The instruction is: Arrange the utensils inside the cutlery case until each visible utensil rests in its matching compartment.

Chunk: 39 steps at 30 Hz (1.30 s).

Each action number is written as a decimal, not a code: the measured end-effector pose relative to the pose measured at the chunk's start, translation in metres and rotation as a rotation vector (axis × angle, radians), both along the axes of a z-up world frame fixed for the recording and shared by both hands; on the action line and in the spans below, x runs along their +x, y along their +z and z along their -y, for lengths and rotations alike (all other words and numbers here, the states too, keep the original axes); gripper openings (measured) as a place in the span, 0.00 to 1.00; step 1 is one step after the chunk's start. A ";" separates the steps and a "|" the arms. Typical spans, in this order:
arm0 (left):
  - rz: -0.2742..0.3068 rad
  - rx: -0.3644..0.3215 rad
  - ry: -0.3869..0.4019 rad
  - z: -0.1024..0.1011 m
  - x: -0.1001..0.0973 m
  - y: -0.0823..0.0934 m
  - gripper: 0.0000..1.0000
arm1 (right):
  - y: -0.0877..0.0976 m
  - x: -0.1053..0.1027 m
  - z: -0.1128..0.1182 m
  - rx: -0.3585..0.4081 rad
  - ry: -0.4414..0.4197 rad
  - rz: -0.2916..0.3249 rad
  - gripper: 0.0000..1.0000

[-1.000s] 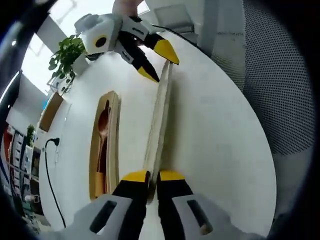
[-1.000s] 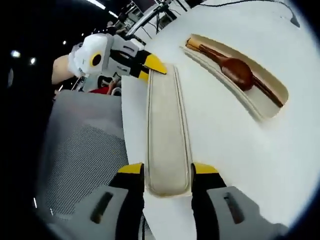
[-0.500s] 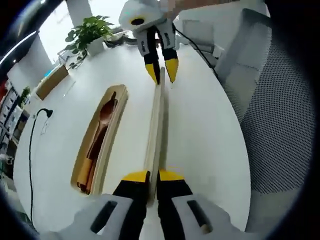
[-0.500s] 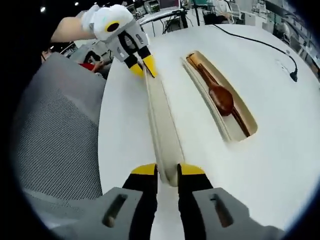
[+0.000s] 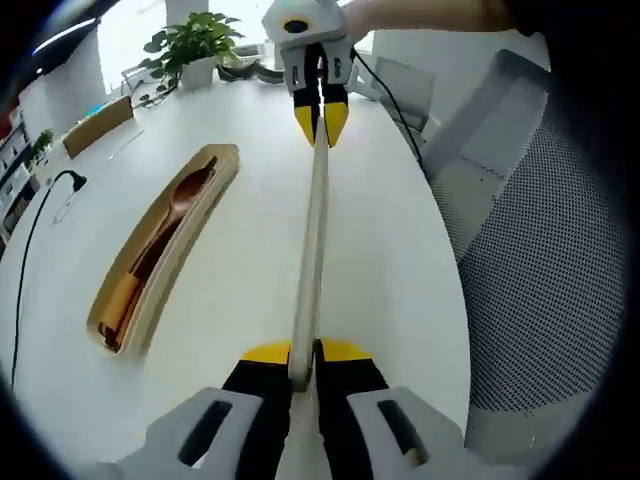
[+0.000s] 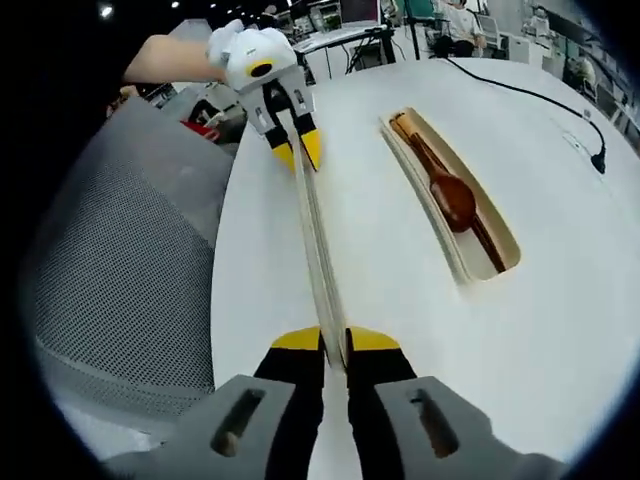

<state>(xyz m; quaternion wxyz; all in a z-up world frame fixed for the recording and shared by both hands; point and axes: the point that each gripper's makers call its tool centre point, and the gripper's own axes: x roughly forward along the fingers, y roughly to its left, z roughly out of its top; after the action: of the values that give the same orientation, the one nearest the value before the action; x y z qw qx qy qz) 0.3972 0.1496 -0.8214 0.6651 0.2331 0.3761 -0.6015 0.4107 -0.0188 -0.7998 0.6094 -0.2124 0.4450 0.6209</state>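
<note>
1. Left gripper [image 5: 305,352]: pinching near end of case lid [image 5: 312,235], held edge-on above white table [image 5: 400,250].
2. Right gripper [image 6: 334,339]: clamped on lid's opposite end.
3. Cutlery case [image 6: 500,262]: on table beside lid, holding wooden spoon [image 6: 452,196].
</note>
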 end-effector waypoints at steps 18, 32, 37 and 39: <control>-0.527 -0.364 0.242 0.035 -0.035 0.069 0.03 | 0.005 0.012 0.019 -0.011 -0.165 0.040 0.22; -0.784 -0.585 0.519 0.025 0.001 0.087 0.03 | 0.036 0.015 -0.045 -0.056 0.177 0.667 0.65; -0.870 -0.650 0.579 0.021 0.006 0.094 0.03 | 0.039 0.014 -0.065 -0.060 0.277 0.693 0.66; -0.884 -0.651 0.584 0.021 0.004 0.094 0.03 | 0.041 0.018 -0.070 -0.061 0.300 0.709 0.65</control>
<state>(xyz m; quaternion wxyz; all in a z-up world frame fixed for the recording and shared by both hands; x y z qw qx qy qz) 0.4013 0.1289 -0.7279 0.6206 -0.3652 0.4616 -0.5180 0.4283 0.0510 -0.7586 0.6211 -0.4950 0.1889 0.5776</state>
